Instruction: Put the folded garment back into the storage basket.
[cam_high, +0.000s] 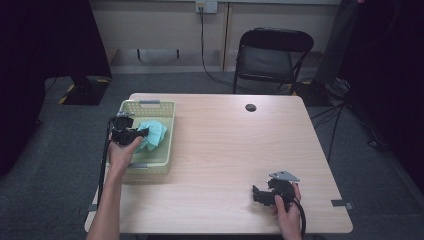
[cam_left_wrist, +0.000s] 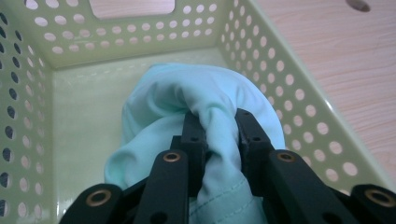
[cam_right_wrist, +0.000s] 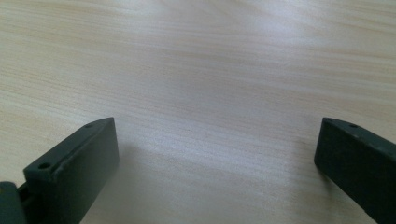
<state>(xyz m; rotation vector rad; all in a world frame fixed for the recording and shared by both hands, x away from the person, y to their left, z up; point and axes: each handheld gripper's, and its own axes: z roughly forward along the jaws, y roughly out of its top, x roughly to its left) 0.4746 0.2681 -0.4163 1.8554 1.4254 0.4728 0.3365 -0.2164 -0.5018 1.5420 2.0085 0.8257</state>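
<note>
- Nearest to me, my right gripper (cam_high: 256, 194) rests low over the bare table (cam_high: 225, 150) at its near right part, held in my right hand (cam_high: 287, 212); its jaws stand wide apart with nothing between them, and in the right gripper view I see just wood grain under them.
- A short strip of grey tape (cam_high: 342, 203) sits on the table's near right edge, beside that hand.
- On my left, my left hand (cam_high: 121, 154) holds my left gripper (cam_high: 145, 133) over the near part of the pale green basket (cam_high: 150, 104), which stands at the table's left edge.
- My left gripper is clamped on the light blue cloth (cam_left_wrist: 205, 98): in the left gripper view a bunched fold of it is pinched between the two black jaws, and the rest bulges out around them.
- The cloth lies inside the basket, towards its right wall; the perforated walls (cam_left_wrist: 280, 79) rise close on both sides of my jaws, and the basket's floor (cam_left_wrist: 84, 121) is bare to the left of the cloth.
- Farther out, the middle of the table lies open between my two grippers, which are well apart.
- Near the far edge there is a small dark round hole (cam_high: 250, 107) in the tabletop.
- Beyond the table a black folding chair (cam_high: 270, 57) stands on the grey floor, with a cable (cam_high: 202, 45) hanging down from a wall socket (cam_high: 206, 6) to its left.
</note>
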